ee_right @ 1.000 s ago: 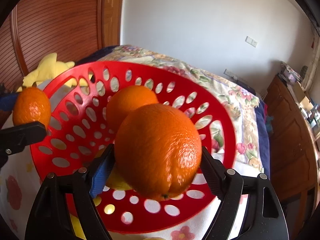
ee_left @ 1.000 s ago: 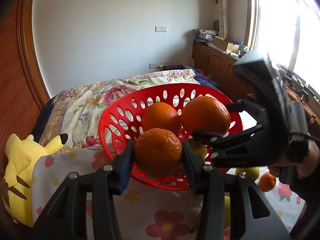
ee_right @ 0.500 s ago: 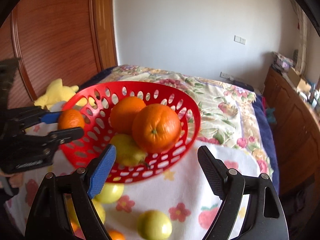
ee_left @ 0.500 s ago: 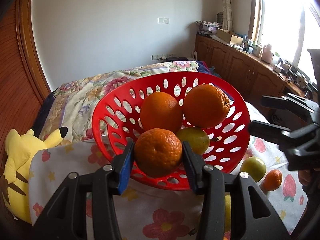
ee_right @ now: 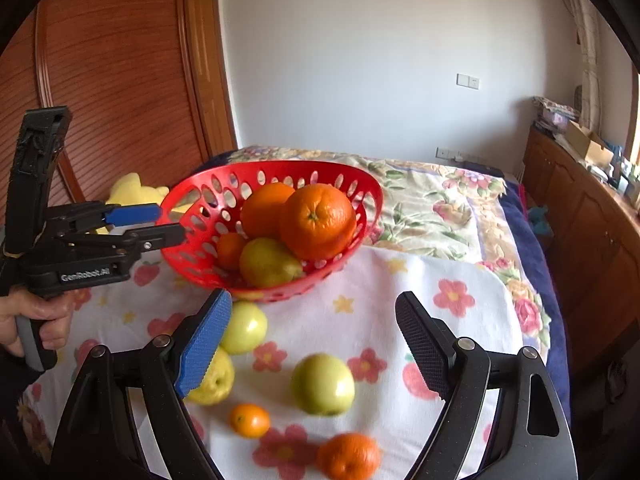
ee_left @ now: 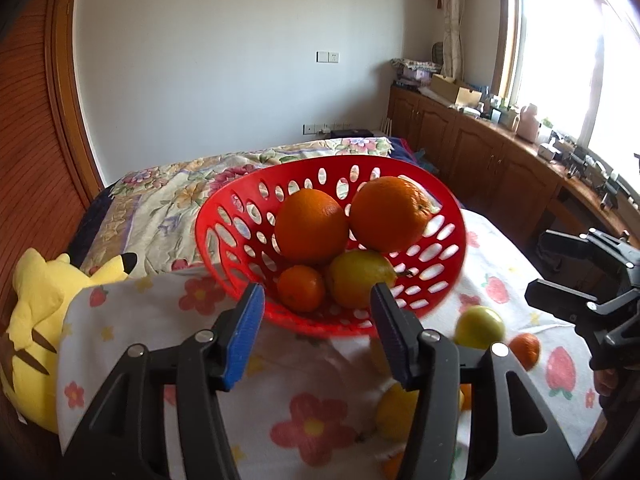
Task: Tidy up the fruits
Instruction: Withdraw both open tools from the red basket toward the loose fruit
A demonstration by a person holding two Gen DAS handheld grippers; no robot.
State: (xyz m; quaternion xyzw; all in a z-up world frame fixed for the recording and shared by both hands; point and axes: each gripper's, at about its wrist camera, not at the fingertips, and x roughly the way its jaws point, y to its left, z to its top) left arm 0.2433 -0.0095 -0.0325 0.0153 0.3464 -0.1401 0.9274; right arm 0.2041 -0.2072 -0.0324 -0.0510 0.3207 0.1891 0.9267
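A red perforated basket (ee_left: pixel 224 236) (ee_right: pixel 360 188) sits on a flowered cloth. It holds two big oranges (ee_left: pixel 310 224) (ee_right: pixel 318 220), a small orange (ee_left: pixel 301 288) (ee_right: pixel 230 250) and a yellow pear (ee_left: pixel 358 278) (ee_right: pixel 268 262). My left gripper (ee_left: pixel 316 332) is open and empty, just in front of the basket. My right gripper (ee_right: pixel 312 352) is open and empty, pulled back over loose fruit: green apples (ee_right: pixel 322 384) (ee_right: pixel 244 326), a yellow pear (ee_right: pixel 212 376), small oranges (ee_right: pixel 249 420) (ee_right: pixel 348 460).
A yellow plush toy (ee_left: pixel 36 320) lies at the cloth's left edge. A floral bedspread (ee_right: pixel 432 204) stretches behind the basket. Wooden cabinets (ee_left: pixel 480 152) line the right wall. A wooden wardrobe (ee_right: pixel 120 80) stands on the left.
The right gripper let its big orange go into the basket and drew back. The left gripper then opened, left its small orange in the basket and pulled back.
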